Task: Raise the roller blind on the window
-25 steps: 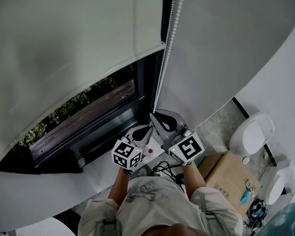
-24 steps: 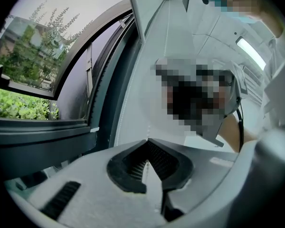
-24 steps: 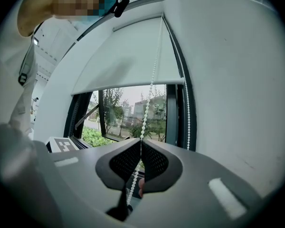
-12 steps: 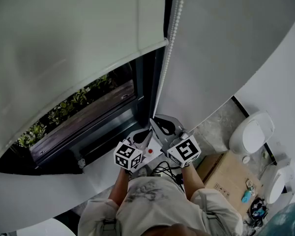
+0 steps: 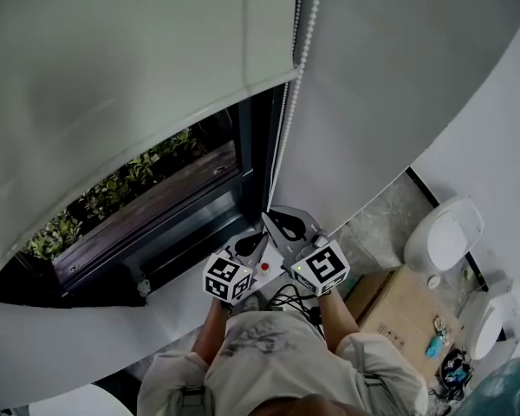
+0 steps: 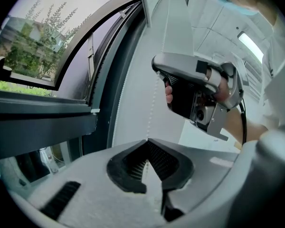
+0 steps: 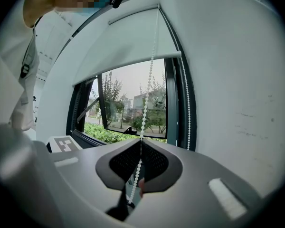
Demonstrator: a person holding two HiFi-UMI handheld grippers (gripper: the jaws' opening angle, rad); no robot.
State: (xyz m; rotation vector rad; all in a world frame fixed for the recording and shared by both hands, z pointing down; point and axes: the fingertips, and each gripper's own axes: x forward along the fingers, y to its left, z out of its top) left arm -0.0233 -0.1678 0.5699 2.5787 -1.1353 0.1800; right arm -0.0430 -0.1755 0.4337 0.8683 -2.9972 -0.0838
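Right tongs (image 7: 141, 141) clamped on bead chain (image 7: 147, 87) | left tongs (image 6: 146, 140) clamped too | blind (image 5: 113, 59) higher

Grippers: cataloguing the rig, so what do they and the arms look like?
Both the left gripper and right gripper are grey shells with black ribbed pads, each carrying a white cube of black square markers. Black cables trail below. Short pale sleeves.

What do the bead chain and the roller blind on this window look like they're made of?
The bead chain is a string of small, smooth white balls, probably plastic. The roller blind is a flat, matte, off-white sheet with a straight, stiff bottom edge, so it is likely coated fabric, though vinyl can't be ruled out.
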